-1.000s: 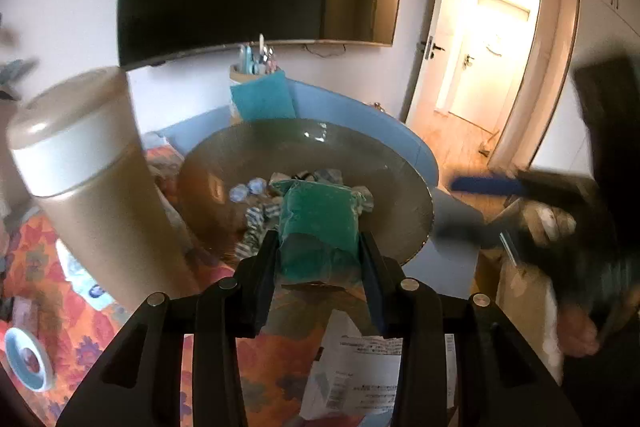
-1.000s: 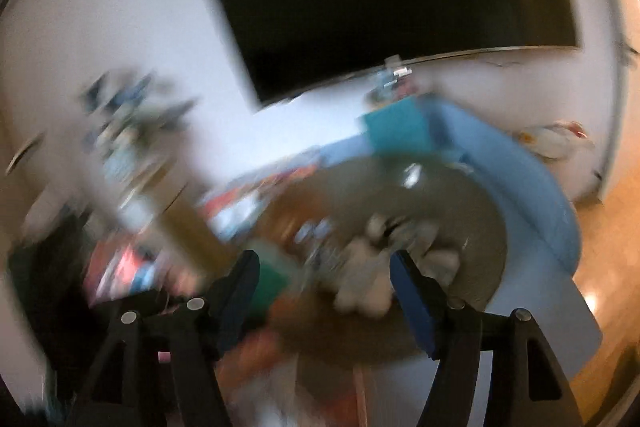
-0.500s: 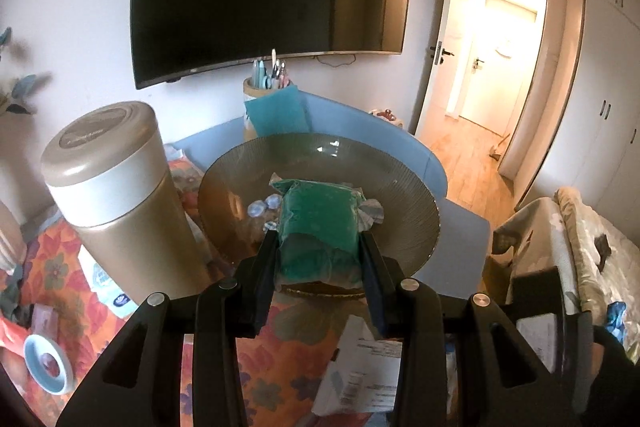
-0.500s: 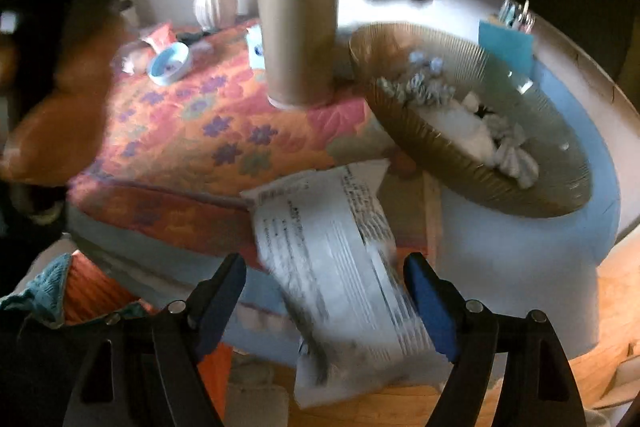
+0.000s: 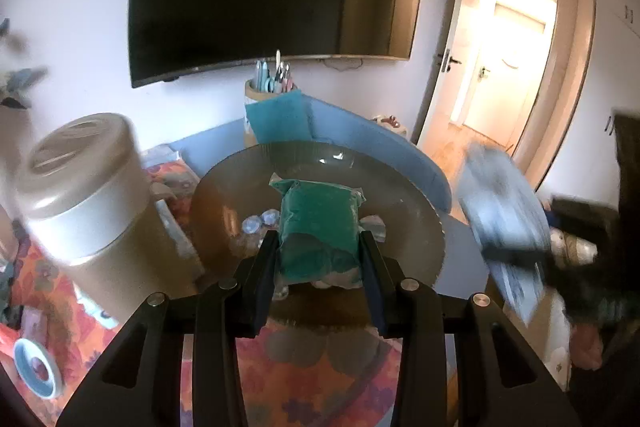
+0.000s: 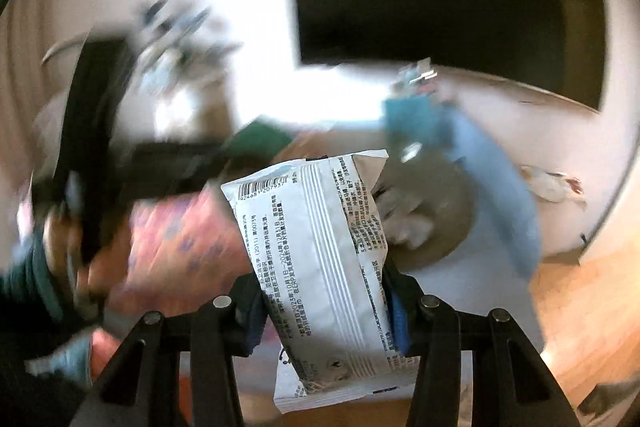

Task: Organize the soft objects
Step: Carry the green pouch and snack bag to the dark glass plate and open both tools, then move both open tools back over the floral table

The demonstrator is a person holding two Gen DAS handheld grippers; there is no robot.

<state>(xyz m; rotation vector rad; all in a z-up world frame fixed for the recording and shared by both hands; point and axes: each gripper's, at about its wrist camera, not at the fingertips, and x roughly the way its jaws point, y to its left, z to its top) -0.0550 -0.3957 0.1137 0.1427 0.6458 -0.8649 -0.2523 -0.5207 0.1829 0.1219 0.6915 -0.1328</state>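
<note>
Two grips, left fingers point(image 5: 318, 259) clenched on green pack point(image 5: 319, 229) over bowl point(image 5: 416, 203) at 12 o'clock, right fingers point(image 6: 326, 301) grasping white packet point(image 6: 320, 247) (background blurred).

The white packet point(image 6: 324, 267) carries a barcode with digits that look like 924681207937. Its sideways printed lines include "(2011)" and the dates "2023年10月1日—2024年12月31日"; the remaining small Chinese print is too fine to read.

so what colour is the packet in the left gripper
Teal green packet, clearest in the left wrist view.
</note>
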